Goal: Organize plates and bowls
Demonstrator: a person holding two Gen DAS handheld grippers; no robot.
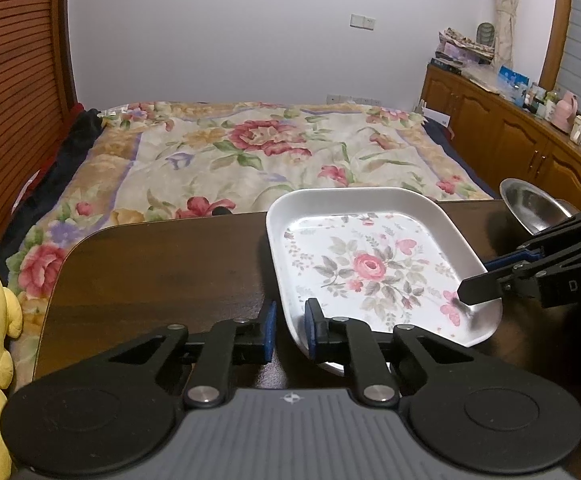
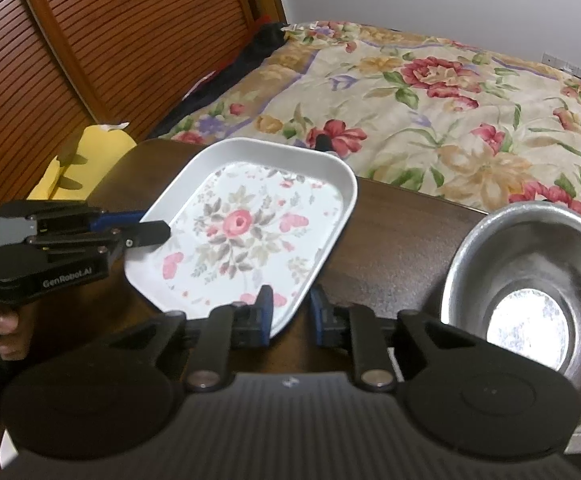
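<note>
While both tools straddle its rim, unclosed; plate white, rectangular, rose-printed.

The steel bowl is cut off, perhaps half hidden.

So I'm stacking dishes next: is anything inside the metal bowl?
The metal bowl looks empty, with only glare on its bottom; its near edge is hidden behind the right claw's body.
</note>
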